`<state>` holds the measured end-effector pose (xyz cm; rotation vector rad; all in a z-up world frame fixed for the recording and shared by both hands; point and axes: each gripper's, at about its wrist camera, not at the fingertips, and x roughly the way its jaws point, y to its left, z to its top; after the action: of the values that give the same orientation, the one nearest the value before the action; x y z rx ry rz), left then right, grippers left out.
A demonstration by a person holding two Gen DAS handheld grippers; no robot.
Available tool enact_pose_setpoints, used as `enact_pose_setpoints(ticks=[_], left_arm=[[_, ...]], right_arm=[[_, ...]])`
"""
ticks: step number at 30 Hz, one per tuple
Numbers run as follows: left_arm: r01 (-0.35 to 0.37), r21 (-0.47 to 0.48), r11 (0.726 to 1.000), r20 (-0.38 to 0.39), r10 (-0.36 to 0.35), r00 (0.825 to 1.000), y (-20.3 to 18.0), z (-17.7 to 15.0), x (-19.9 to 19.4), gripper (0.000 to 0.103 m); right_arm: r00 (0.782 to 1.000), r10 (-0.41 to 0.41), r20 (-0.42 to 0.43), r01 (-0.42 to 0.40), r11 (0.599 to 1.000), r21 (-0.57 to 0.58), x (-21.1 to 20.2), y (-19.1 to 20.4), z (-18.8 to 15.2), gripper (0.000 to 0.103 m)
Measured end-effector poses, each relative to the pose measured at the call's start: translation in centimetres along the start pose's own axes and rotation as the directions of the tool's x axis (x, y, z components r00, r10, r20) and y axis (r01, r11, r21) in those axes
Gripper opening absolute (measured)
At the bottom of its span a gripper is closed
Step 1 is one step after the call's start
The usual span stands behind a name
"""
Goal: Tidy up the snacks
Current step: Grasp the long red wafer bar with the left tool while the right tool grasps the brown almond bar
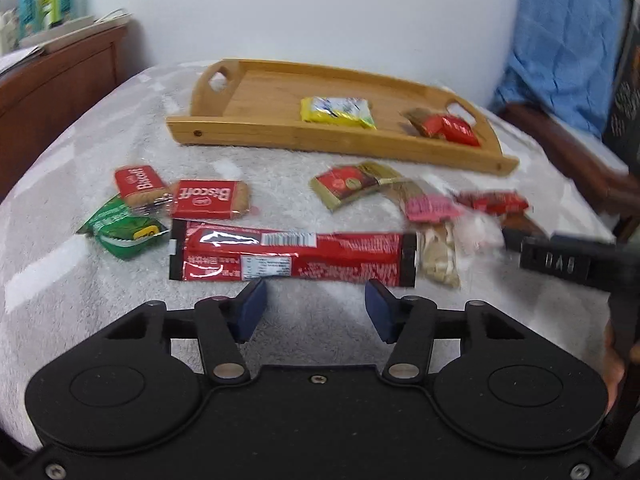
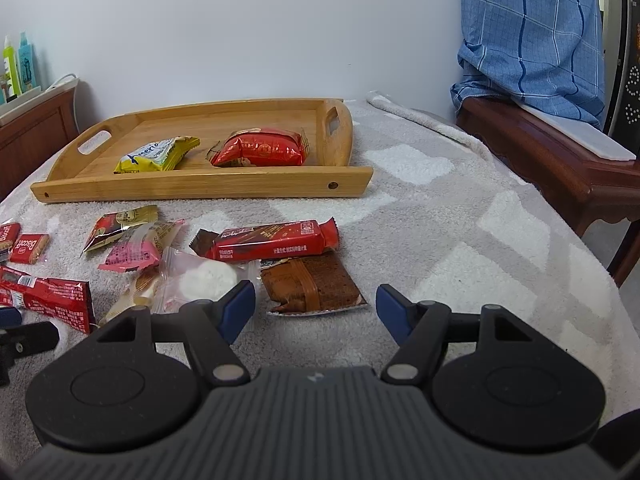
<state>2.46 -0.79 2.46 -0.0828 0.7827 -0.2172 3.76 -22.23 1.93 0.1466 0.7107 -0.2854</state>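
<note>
A wooden tray (image 1: 260,88) (image 2: 192,186) stands at the back and holds a yellow packet (image 1: 338,111) (image 2: 158,155) and a red packet (image 1: 452,128) (image 2: 260,148). Several loose snacks lie on the grey towel in front of it. My left gripper (image 1: 316,300) is open and empty, just short of a long red bar (image 1: 292,254). My right gripper (image 2: 316,300) is open and empty, just short of a brown cake slice (image 2: 312,284), with a red bar (image 2: 272,238) behind it and a white round sweet (image 2: 204,280) to its left.
Two Biscoff packets (image 1: 208,199) and a green packet (image 1: 124,228) lie at the left. A red-gold packet (image 1: 346,184) and a pink packet (image 1: 430,208) lie mid-table. Wooden furniture stands left (image 1: 52,92) and right (image 2: 552,160); a blue cloth (image 2: 532,32) hangs at right.
</note>
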Motion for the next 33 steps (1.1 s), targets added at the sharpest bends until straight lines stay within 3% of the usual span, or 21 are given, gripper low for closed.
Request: enact_pose_setpoints(ticks=[2, 4, 8, 11, 13, 14, 18, 26, 30, 33], left_arm=[[0.033, -0.078, 0.996, 0.016, -0.031, 0.999, 0.7, 0.6, -0.3, 0.062], [0.031, -0.148, 0.989, 0.034, -0.026, 0.999, 1.1, 1.2, -0.4, 0.08], [-0.071, -0.259, 0.963, 0.009, 0.076, 0.997, 1.5, 2.5, 0.8, 0.08], [-0.127, -0.315, 0.941, 0.002, 0.135, 0.991, 1.6, 2.5, 1.8, 0.073], [-0.163, -0.287, 0.944, 0.012, 0.174, 0.985, 1.0, 2.7, 2.1, 0.046], [-0.17, -0.272, 0.947, 0.016, 0.181, 0.983, 0.8, 2.8, 2.2, 0.038], [-0.14, -0.245, 0.959, 0.028, 0.151, 0.988, 0.5, 2.8, 2.2, 0.028], [-0.057, -0.125, 0.991, 0.033, 0.061, 0.998, -1.2, 2.4, 2.0, 0.027], [-0.071, -0.125, 0.99, 0.012, 0.074, 0.997, -1.8, 1.8, 2.0, 0.045], [-0.074, -0.166, 0.983, -0.002, 0.074, 0.997, -1.7, 1.3, 1.8, 0.046]], right_arm=[[1.0, 0.0, 0.0, 0.0, 1.0, 0.0, 0.0, 0.0, 0.0, 0.079], [1.0, 0.0, 0.001, 0.0, 1.0, -0.001, 0.0, 0.0, 0.0, 0.079], [1.0, 0.0, 0.003, 0.0, 1.0, -0.008, 0.0, 0.1, 0.0, 0.079], [1.0, 0.0, 0.005, 0.0, 1.0, -0.012, 0.0, 0.2, 0.0, 0.079], [1.0, 0.001, 0.004, -0.001, 1.0, -0.009, 0.0, 0.2, 0.0, 0.079], [1.0, 0.005, 0.003, -0.005, 1.0, -0.006, 0.0, 0.2, 0.0, 0.076], [1.0, 0.023, -0.003, -0.023, 1.0, -0.004, 0.0, 0.2, 0.0, 0.061], [0.998, 0.06, 0.003, -0.06, 0.997, 0.047, -0.2, -0.4, 0.1, 0.057], [0.998, 0.058, -0.003, -0.058, 0.997, 0.051, -0.1, -0.4, 0.1, 0.058], [0.999, 0.051, 0.008, -0.051, 0.998, 0.039, -0.2, -0.2, 0.0, 0.066]])
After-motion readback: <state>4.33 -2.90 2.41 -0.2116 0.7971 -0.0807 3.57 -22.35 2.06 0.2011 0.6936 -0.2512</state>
